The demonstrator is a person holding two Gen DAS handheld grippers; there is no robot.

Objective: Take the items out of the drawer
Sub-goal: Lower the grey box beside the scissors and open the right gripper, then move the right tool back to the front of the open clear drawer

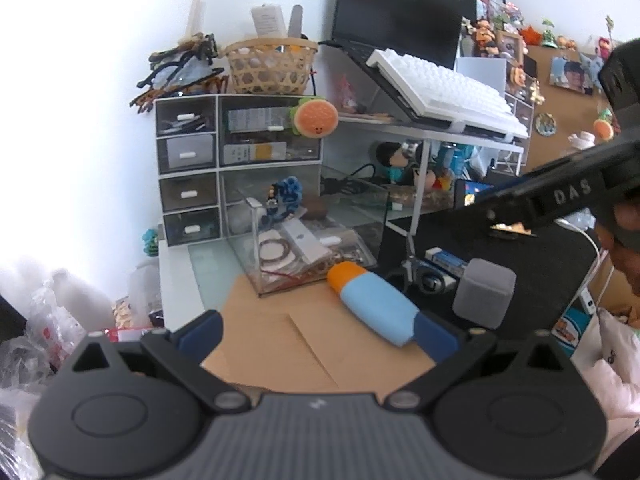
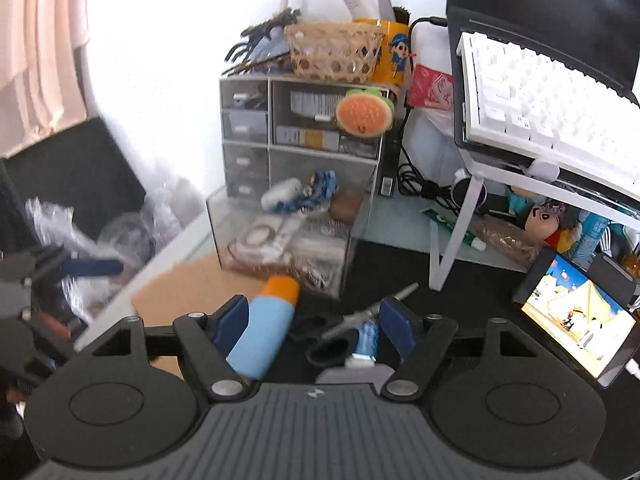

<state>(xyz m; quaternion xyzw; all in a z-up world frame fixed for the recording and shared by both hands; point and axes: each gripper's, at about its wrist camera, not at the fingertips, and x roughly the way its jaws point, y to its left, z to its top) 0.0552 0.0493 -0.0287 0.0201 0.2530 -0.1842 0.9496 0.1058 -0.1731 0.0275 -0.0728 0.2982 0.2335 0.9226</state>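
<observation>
1. Sitting pulled out ahead of both claws, the clear drawer (image 1: pixel 304 248) is exposing what remains inside for picking.
2. Lying on the desk outside it, the blue-and-orange bottle (image 2: pixel 264 328) is resting beside the right gripper (image 2: pixel 312 328), likely just removed.
3. Both the right and the left gripper (image 1: pixel 316 332) are hovering wide open, holding nothing.

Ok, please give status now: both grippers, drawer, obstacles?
Left gripper open, empty. Right gripper open, empty. Clear drawer pulled out, full. Blue bottle lies before it.
</observation>
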